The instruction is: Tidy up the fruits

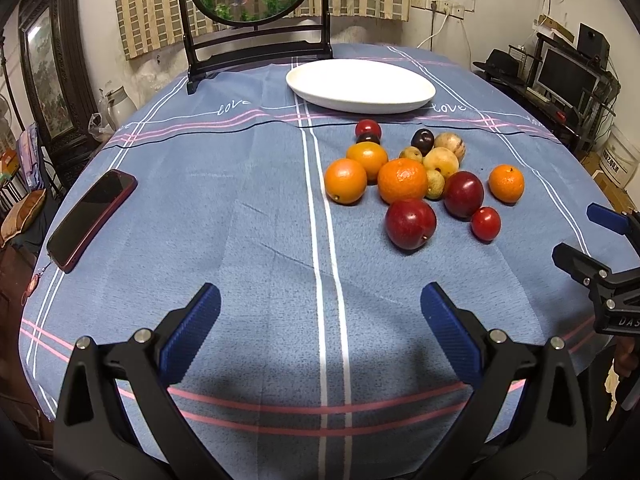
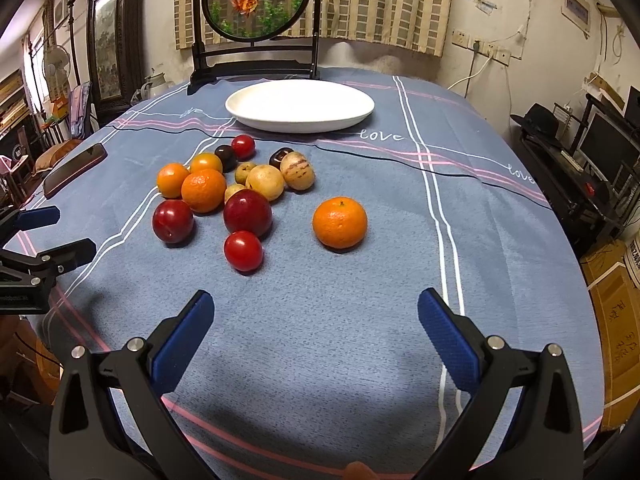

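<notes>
- Left gripper (image 1: 320, 332): jaws wide apart, holding nothing, above bare tablecloth (image 1: 240, 240).
- Right gripper (image 2: 316, 330): jaws wide apart, holding nothing, aimed at the fruit.
- Fruit location: a touching cluster near the table centre; one mandarin (image 2: 339, 222) lies apart on its right. The white plate (image 2: 300, 106) behind the cluster holds nothing.
- Handling estimate: the mandarin is light, round and soft-skinned, so it may roll. Grip across its widest girth with moderate force.
- The plums (image 2: 173, 221) and cherry tomato (image 2: 243, 251) look smooth and probably slippery; they bruise easily.
</notes>
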A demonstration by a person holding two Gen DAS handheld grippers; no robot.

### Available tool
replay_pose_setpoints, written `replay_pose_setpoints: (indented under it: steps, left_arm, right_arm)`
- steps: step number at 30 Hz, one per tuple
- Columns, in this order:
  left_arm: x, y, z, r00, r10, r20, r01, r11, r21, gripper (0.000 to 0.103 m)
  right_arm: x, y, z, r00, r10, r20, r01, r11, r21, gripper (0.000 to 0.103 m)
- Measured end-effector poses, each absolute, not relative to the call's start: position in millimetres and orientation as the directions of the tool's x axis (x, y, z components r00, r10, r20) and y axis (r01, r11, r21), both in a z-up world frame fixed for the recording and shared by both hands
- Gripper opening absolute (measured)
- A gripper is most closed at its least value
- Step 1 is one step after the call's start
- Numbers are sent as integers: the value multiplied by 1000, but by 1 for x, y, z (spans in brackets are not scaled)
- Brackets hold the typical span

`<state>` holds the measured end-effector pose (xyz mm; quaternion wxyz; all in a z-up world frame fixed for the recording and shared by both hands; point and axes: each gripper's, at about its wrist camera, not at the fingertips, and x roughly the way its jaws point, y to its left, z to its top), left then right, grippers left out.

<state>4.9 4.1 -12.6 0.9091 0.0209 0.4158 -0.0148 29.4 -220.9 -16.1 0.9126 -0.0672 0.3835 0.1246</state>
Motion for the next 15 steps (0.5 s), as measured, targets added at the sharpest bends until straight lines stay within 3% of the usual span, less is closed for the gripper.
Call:
replay_pose_setpoints:
  steps: [15]
  left_arm:
    - [21,14,-30,612,-18,-790,33,999,3,101]
  right_arm:
    - [42,-206,-28,630,235,-740,-329,944,20,102]
